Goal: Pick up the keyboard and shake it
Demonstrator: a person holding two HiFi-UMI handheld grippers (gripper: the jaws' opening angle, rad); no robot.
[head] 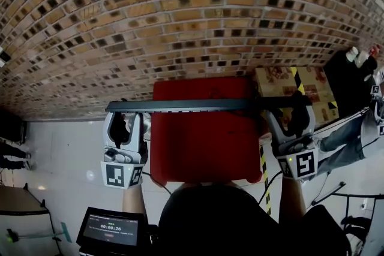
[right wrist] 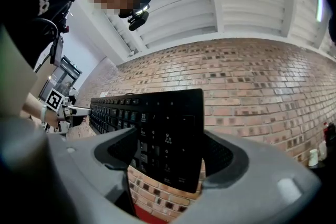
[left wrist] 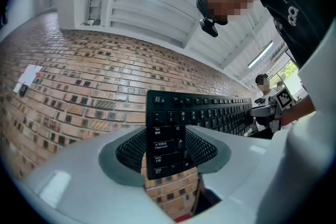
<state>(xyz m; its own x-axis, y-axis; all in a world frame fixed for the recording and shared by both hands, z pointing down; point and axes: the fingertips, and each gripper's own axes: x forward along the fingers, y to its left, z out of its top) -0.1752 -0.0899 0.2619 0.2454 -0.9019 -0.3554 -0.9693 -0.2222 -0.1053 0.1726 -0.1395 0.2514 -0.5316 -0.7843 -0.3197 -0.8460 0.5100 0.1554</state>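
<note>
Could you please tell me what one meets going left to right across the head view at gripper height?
left gripper → red tabletop → right gripper → a person's jeans-clad leg. The keyboard, held in both grippers, spans them, so it is left out.

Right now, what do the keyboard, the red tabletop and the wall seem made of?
The keyboard: matte black plastic, judging by moulded keys with white printed legends. The red tabletop: smooth, uniform, round-cornered; probably plastic or painted board, unclear which. The wall: rough brick, mottled brown and tan, pale mortar lines.
</note>
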